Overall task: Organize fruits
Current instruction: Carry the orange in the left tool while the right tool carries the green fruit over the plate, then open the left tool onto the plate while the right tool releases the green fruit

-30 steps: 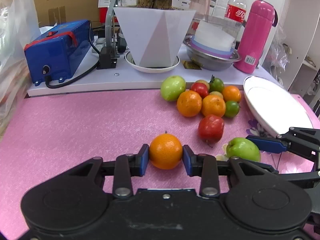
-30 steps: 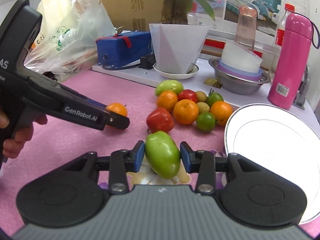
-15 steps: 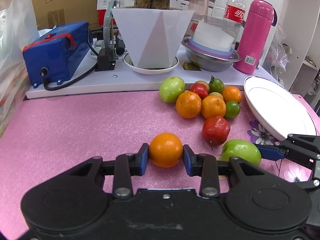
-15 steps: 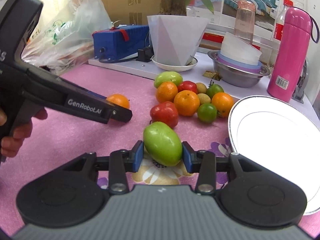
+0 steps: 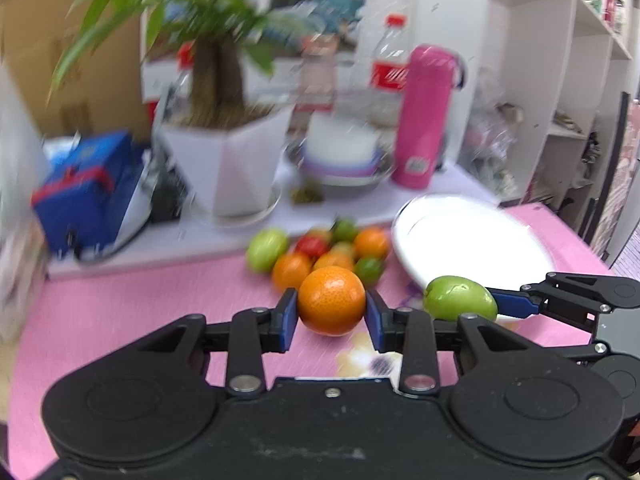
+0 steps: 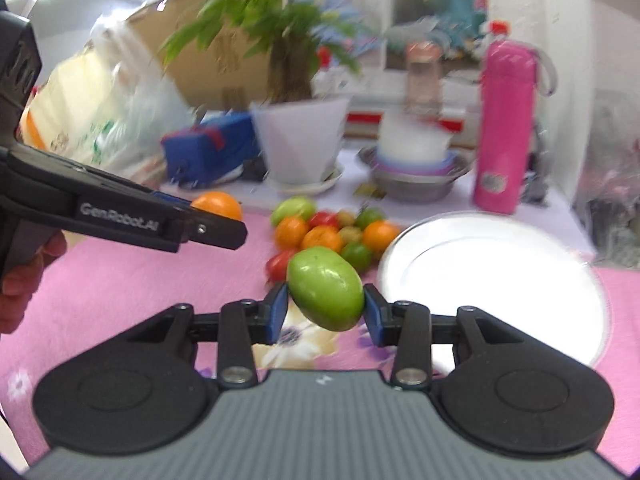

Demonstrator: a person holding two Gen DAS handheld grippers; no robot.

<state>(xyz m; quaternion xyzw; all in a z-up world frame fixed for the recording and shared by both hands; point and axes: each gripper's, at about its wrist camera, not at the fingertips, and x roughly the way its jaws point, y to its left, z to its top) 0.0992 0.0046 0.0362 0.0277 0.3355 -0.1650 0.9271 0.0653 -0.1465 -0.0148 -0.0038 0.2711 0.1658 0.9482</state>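
Observation:
My left gripper (image 5: 331, 314) is shut on an orange (image 5: 331, 300) and holds it above the pink mat; the orange also shows in the right wrist view (image 6: 216, 205). My right gripper (image 6: 324, 310) is shut on a green fruit (image 6: 325, 293), lifted off the mat beside the white plate (image 6: 492, 276). That green fruit appears in the left wrist view (image 5: 460, 298) at the plate's near edge (image 5: 464, 236). A pile of several oranges, red and green fruits (image 6: 332, 232) lies on the mat left of the plate.
Behind the mat, a white ledge holds a potted plant (image 5: 228, 168), a blue box (image 5: 86, 196), a metal bowl with stacked bowls (image 5: 344, 160) and a pink flask (image 5: 420, 116). Shelves (image 5: 568, 80) stand at the right. A plastic bag (image 6: 100, 120) sits far left.
Both grippers have lifted their fruits off the mat and moved right, closer to the plate. The views are blurred by the motion.

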